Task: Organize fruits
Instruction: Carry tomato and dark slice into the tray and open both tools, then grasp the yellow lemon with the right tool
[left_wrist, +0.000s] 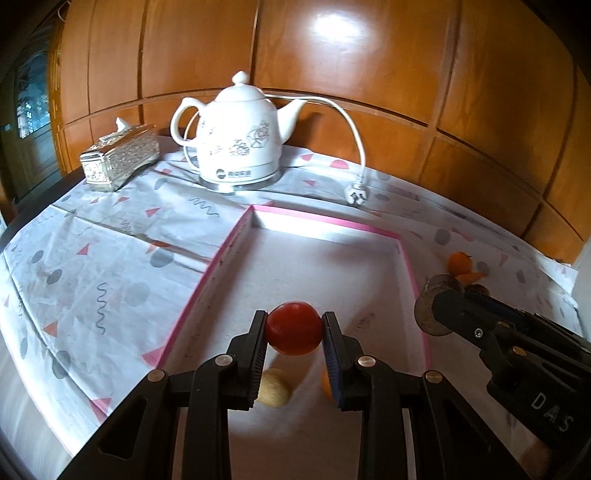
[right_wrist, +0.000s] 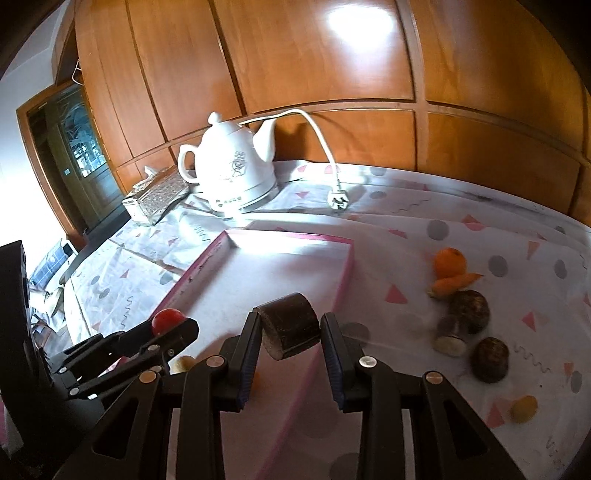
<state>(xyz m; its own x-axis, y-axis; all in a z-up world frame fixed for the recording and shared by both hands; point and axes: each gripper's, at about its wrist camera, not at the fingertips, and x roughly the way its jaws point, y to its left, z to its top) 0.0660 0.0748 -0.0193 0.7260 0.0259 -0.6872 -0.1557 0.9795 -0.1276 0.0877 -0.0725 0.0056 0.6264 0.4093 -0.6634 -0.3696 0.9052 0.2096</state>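
Left gripper (left_wrist: 294, 334) clamped on a red tomato (left_wrist: 294, 328), both pads touching its sides, held above the pink-rimmed tray (left_wrist: 236, 236) near the tray's near end; tomato is round, no clear long axis. Under it on the tray floor: a pale yellow round fruit (left_wrist: 274, 388) and an orange one (left_wrist: 326, 384), mostly hidden behind the right finger. Right gripper (right_wrist: 290, 330) closed on a dark brown cylindrical piece (right_wrist: 290, 325), flat cut end facing down toward the camera, long axis running away from the camera and up, held over the tray's right rim. Right of the tray on the patterned tablecloth (right_wrist: 406, 206): orange (right_wrist: 448, 262) touching a carrot piece (right_wrist: 456, 282), carrot lying roughly parallel to the table's far edge; two brown round items (right_wrist: 471, 310) (right_wrist: 490, 360), a small tilted cylinder (right_wrist: 450, 338), a yellow fruit (right_wrist: 523, 408) near the table's near edge. White kettle (left_wrist: 240, 136) with cord and a tissue box (left_wrist: 120, 157) at the far edge.
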